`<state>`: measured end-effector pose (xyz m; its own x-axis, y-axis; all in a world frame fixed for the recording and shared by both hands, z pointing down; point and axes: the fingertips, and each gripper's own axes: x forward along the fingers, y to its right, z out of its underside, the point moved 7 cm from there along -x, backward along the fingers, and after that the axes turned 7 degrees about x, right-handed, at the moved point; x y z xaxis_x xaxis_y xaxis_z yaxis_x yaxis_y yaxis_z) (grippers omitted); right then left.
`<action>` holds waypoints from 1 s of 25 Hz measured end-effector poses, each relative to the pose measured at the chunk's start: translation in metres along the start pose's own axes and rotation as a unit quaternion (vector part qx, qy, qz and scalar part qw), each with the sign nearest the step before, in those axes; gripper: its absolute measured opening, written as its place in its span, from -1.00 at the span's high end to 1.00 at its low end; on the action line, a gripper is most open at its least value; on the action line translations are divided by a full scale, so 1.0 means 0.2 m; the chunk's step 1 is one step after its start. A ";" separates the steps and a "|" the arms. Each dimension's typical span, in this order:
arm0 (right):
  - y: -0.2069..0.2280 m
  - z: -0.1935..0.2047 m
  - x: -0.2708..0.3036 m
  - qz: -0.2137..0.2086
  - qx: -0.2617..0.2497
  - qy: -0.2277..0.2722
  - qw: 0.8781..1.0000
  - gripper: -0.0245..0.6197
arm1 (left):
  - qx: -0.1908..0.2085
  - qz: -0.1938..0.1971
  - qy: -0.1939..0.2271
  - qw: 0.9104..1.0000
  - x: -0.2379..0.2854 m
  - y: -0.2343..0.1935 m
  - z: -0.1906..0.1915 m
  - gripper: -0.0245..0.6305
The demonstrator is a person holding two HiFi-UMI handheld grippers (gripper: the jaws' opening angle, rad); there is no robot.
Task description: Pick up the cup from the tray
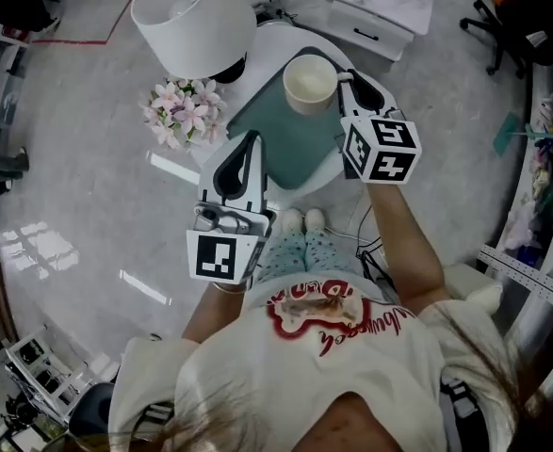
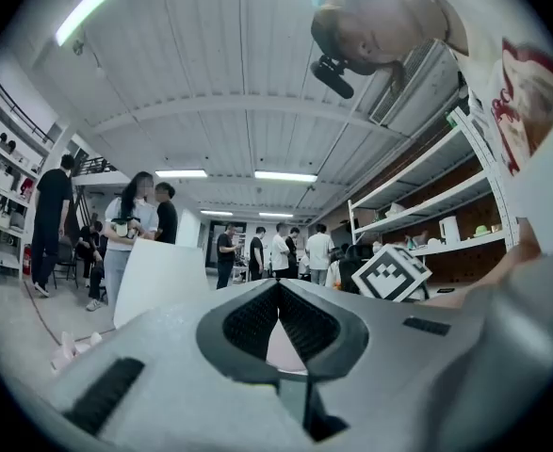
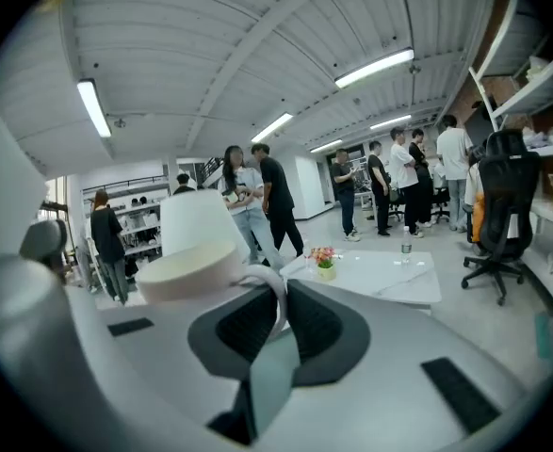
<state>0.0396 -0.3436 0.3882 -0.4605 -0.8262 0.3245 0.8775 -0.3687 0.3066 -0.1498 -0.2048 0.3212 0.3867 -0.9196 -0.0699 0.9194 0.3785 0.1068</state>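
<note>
Right gripper point(image 1: 345, 81) clenched on cup point(image 1: 310, 83) handle, upper centre, over tray point(image 1: 290, 149) edge; left gripper point(image 1: 249, 141) jaws together, empty.

Right gripper point(image 3: 278, 320) fingers point(image 3: 321, 328) clamp the cream cup point(image 3: 191, 269) by its handle; lampshade point(image 3: 197, 217) behind.

The head view looks steeply down from overhead, with the tray point(image 1: 295, 144) at 12 o'clock. Each gripper view sits close behind its jaws, tilted up across the room. The head and right gripper views share the cup point(image 3: 187, 266) and the lampshade point(image 1: 187, 12).
</note>
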 end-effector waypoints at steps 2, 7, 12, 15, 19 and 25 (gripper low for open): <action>-0.06 -0.10 -0.14 -0.010 0.013 0.012 1.000 0.79 | 0.008 -0.008 0.022 1.000 0.00 -0.01 -0.08 0.88; -0.15 -0.21 -0.44 -0.022 0.013 0.022 0.999 0.79 | 0.015 -0.004 0.047 0.999 -0.03 0.05 -0.21 0.88; -0.20 -0.27 -0.62 -0.040 0.022 0.032 0.998 0.79 | 0.018 0.002 0.042 0.999 -0.03 0.11 -0.26 0.88; -0.21 -0.28 -0.65 -0.056 0.031 0.039 0.997 0.79 | 0.017 -0.007 0.045 0.999 -0.05 0.12 -0.26 0.88; -0.23 -0.22 -0.67 -0.078 0.042 0.032 0.996 0.79 | 0.018 -0.024 0.038 0.999 -0.13 0.12 -0.23 0.88; -0.25 -0.20 -0.79 -0.092 0.040 0.040 0.994 0.79 | 0.022 -0.044 0.062 0.997 -0.29 0.14 -0.24 0.88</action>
<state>0.0730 -0.2119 0.2848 -0.5972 -0.7806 0.1845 0.7646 -0.4845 0.4251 -0.1429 -0.1352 0.2804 0.3133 -0.9278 -0.2023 0.9471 0.2897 0.1382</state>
